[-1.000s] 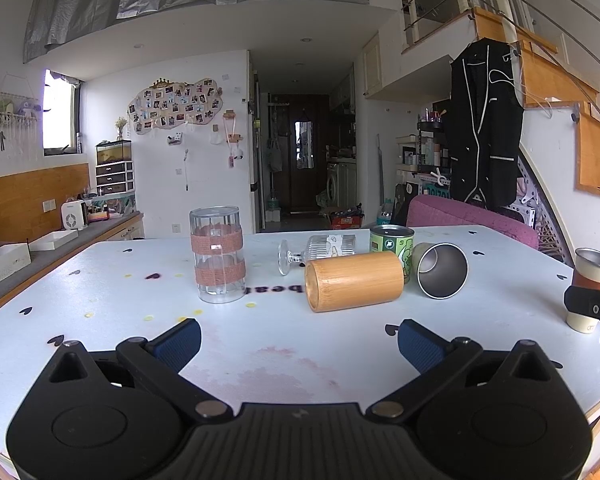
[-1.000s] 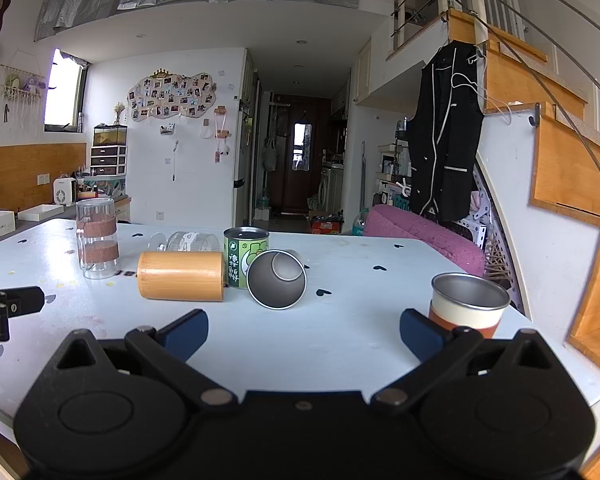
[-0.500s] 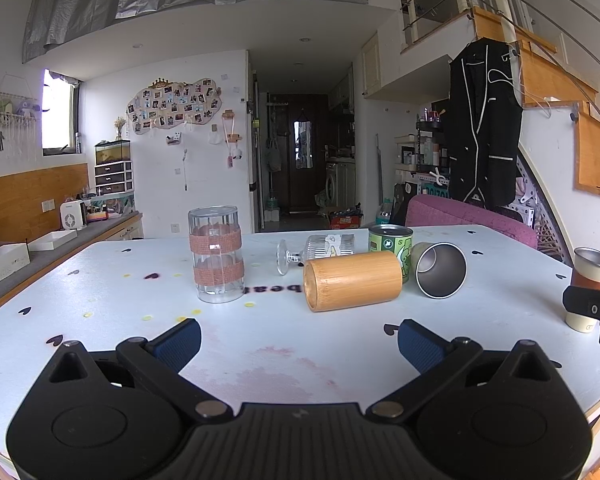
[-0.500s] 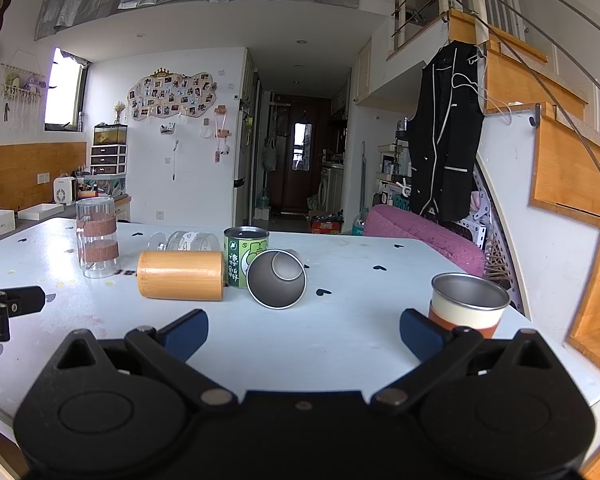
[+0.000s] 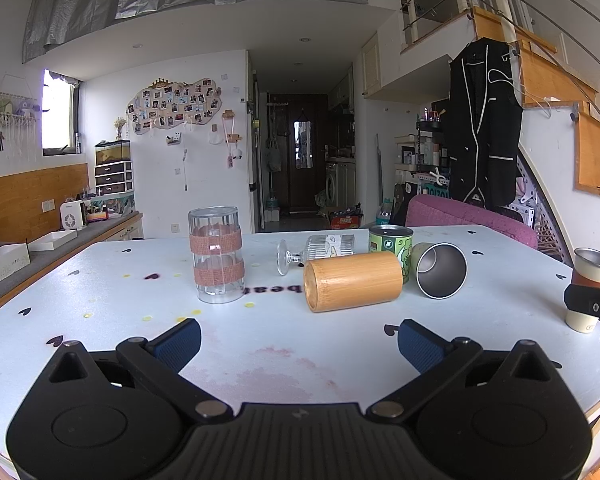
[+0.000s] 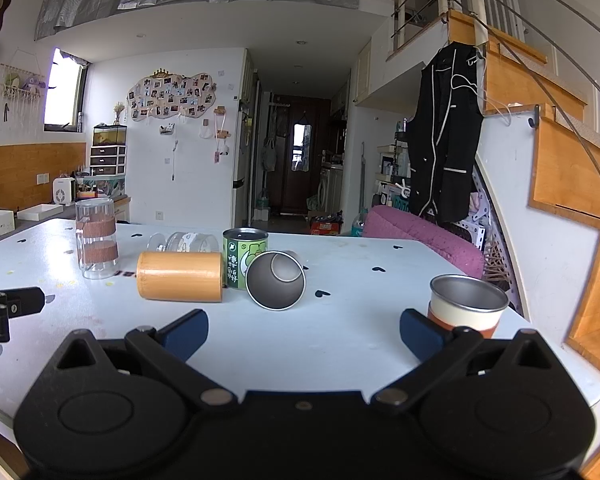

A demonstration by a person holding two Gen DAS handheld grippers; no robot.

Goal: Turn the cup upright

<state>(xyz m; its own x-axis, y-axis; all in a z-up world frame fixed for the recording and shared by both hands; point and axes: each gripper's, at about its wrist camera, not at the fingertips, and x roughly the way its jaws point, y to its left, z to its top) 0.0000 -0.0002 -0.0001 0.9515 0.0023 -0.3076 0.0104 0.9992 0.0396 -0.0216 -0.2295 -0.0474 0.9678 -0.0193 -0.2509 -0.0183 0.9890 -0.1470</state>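
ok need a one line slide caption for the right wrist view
Open right gripper faces a steel cup lying on its side on the white table, beside a tipped bamboo cup and green can.

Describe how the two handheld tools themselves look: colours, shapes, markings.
Both look alike. The left tool and right tool have matte black bodies with round discs, triangular cut-outs and silver pivot pins. Their angled arms end in dark blue ribbed fingers. No cables or sleeves show.

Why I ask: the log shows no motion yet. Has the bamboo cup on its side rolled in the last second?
No. The bamboo cup lies in the same spot against the green can, which stands upright just behind it, same as before.
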